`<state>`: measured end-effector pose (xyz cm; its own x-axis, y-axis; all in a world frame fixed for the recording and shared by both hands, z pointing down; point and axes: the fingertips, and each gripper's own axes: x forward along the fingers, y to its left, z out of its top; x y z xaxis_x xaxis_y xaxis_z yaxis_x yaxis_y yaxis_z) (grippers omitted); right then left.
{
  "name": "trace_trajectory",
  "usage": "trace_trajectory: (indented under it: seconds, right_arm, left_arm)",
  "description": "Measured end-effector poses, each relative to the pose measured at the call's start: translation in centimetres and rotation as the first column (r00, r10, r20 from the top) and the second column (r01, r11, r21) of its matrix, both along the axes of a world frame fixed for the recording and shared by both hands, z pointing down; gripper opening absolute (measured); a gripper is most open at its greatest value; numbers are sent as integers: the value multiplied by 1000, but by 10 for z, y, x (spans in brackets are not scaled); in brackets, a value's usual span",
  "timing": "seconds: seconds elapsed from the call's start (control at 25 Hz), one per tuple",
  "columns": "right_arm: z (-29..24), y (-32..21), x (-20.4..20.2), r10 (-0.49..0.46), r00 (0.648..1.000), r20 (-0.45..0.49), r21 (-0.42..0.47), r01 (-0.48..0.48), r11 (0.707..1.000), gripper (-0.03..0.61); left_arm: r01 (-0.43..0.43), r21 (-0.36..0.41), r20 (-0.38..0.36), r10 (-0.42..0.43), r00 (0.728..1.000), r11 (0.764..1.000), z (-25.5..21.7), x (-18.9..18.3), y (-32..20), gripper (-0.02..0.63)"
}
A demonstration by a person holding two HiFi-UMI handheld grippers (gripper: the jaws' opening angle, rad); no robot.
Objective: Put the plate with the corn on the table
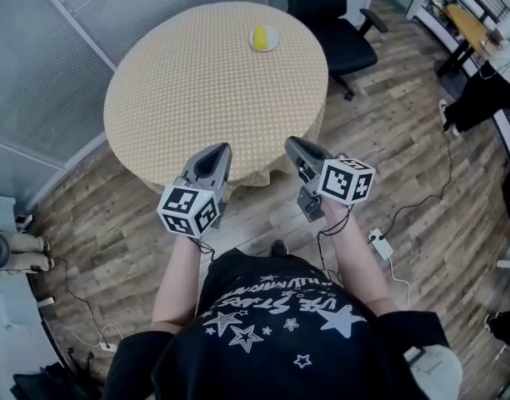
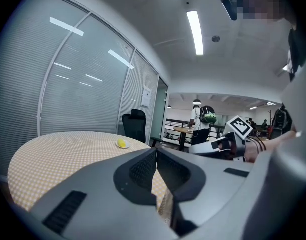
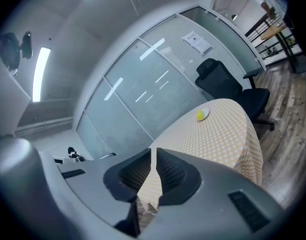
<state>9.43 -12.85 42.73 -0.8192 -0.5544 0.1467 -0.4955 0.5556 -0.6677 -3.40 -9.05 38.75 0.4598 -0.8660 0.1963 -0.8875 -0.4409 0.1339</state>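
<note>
Plate with corn sits on the far side of the round table, just beside a black office chair. Only bare checked cloth lies between it and the grippers. Left gripper and right gripper point forward side by side at the near table edge, jaws closed together on nothing. Only the left gripper view shows a person with a backpack in the room beyond.

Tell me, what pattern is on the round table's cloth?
The round table's fabric cloth has a fine yellow-and-white checked pattern, clearest in the head view.
</note>
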Motion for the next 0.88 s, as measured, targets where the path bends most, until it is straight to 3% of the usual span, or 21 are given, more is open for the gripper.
trace_trajectory:
  seconds: [0.2, 0.44, 0.88]
  right_arm:
    - [-20, 13, -14, 42, 999, -26, 42, -41, 998, 49]
    - [-35, 39, -49, 71, 997, 24, 38, -72, 997, 49]
    - [-33, 101, -103, 81, 996, -47, 50, -78, 996, 49]
  left_arm:
    - [-51, 30, 5, 51, 999, 998, -16, -13, 10, 8]
    - [-76, 54, 14, 76, 997, 996, -27, -49, 38, 8]
    - [-99, 53, -30, 100, 995, 994, -22, -103, 89, 8]
